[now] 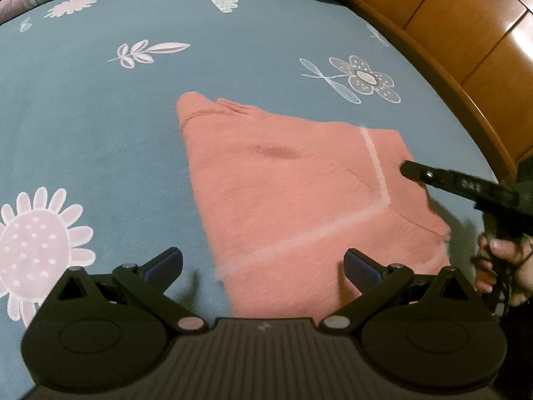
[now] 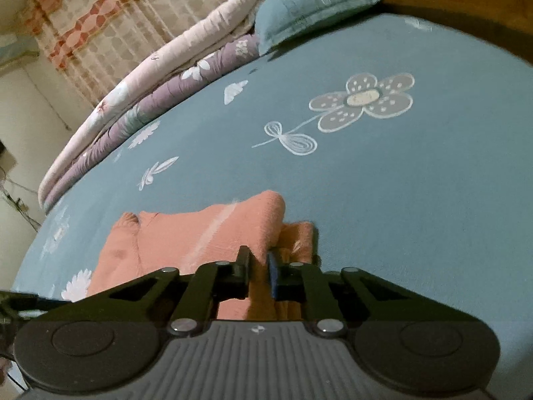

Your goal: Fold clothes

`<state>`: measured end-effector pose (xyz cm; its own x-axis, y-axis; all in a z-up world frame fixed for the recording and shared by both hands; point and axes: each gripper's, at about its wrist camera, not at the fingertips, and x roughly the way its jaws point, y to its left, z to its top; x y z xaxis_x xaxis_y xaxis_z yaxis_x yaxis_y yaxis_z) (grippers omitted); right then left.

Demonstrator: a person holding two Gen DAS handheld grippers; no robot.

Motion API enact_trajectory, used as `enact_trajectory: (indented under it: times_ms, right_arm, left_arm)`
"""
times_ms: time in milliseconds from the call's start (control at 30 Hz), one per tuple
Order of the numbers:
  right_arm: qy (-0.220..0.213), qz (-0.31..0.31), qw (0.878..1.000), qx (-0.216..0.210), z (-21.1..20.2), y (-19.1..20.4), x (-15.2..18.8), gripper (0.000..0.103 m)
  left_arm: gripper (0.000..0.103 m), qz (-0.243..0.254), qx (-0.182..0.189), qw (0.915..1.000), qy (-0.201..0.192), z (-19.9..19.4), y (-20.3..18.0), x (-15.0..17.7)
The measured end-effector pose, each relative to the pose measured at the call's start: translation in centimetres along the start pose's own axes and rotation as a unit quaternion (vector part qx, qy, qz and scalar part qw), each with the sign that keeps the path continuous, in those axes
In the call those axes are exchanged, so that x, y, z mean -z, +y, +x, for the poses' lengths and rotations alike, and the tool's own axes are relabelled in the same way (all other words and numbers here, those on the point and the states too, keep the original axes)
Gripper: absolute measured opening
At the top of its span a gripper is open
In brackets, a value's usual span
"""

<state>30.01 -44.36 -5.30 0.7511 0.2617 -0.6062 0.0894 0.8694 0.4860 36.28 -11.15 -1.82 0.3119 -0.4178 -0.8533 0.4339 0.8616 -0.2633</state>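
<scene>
While the blue floral bedsheet (image 1: 100, 106) fills both views, a wooden headboard (image 1: 449, 26) curves along its far side, with a rolled quilt (image 2: 143, 100) and a blue pillow (image 2: 309, 10) at the edge. Out in the middle lies the salmon-pink garment (image 1: 283, 183), partly folded, a pale stripe across it. And the left gripper (image 1: 263, 265) hovers over its near edge, jaws spread wide, holding nothing! The right gripper (image 2: 258, 275), jaws nearly together, pinches a raised fold of the garment. Faint characters mark its finger (image 1: 466, 186) — too blurred to read.
</scene>
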Motion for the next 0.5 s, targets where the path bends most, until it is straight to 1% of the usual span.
enact_trajectory:
  times_ms: [100, 133, 300, 333, 367, 500]
  right_arm:
    - [0.002, 0.006, 1.000, -0.001, -1.0, 0.0, 0.5, 0.015]
    - [0.002, 0.008, 1.000, -0.002, -1.4, 0.0, 0.7, 0.017]
    - [0.005, 0.018, 1.000, -0.004, -3.1, -0.1, 1.6, 0.035]
    - [0.005, 0.019, 1.000, -0.004, -3.5, -0.1, 1.7, 0.043]
    - [0.006, 0.021, 1.000, -0.005, -3.8, -0.1, 1.9, 0.049]
    - [0.011, 0.030, 0.999, -0.007, -5.4, 0.1, 3.1, 0.049]
  left_arm:
    - [0.102, 0.003, 0.007, 1.0000, -0.001, 0.2, -0.2, -0.2]
    - [0.102, 0.004, 0.010, 0.9999, -0.001, 0.3, -0.3, -0.3]
    - [0.102, 0.010, 0.022, 0.9997, 0.001, 0.8, -0.7, -0.6]
    - [0.102, 0.010, 0.023, 0.9997, 0.004, 1.0, -0.8, -0.6]
    - [0.102, 0.011, 0.024, 0.9996, 0.007, 1.1, -0.8, -0.5]
    - [0.102, 0.012, 0.033, 0.9993, 0.013, 1.5, -0.8, -0.5]
